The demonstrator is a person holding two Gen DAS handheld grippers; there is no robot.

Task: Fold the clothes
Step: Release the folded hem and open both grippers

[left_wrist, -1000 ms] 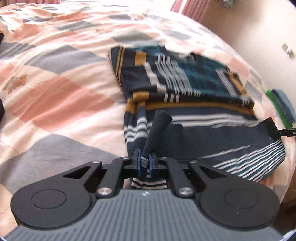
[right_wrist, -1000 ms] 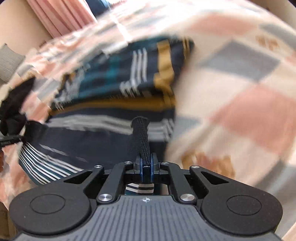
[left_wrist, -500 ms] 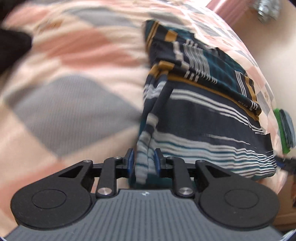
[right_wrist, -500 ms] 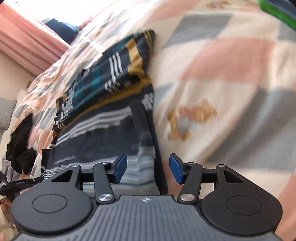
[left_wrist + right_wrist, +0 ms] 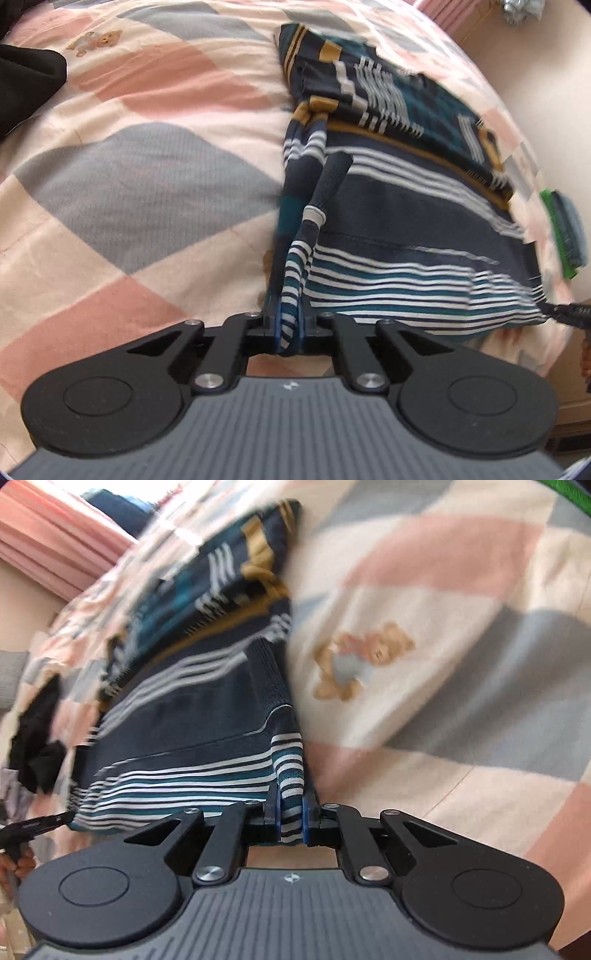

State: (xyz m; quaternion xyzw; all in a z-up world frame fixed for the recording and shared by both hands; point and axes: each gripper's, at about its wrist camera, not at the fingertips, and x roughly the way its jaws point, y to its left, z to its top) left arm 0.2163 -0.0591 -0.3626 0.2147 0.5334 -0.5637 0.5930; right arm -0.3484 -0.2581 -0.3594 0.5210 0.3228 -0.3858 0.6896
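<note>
Two handheld grippers at the near hem of a striped sweater (image 5: 406,206) lying on a bed covered by a checked quilt (image 5: 147,192). The sweater is spread flat, its far part already folded over on itself toward the far edge of the bed; the near hem hangs close to the near edge.

Left gripper (image 5: 289,332): fingers closed tight on a bunched fold of the striped hem at the garment's left near corner, with a dark ribbed cuff (image 5: 334,173) rising from the pinched cloth.

Right gripper (image 5: 291,823): fingers likewise clamped on striped hem fabric, at the right near corner. This view is blurred, so finer detail of the far fold cannot be read.

A dark garment (image 5: 37,738) lies at the left edge of the bed; a green-edged object (image 5: 565,229) sits near the right edge.

Judged step: carrying the near hem over toward the far fold.

Risks: each grip holds a narrow, bunched pinch, so the knit may slip out under tension. Unequal travel of the two grippers would skew the fold line. The loose cuff may be trapped inside the fold, leaving a lump, and dragging could pull the far fold open.
</note>
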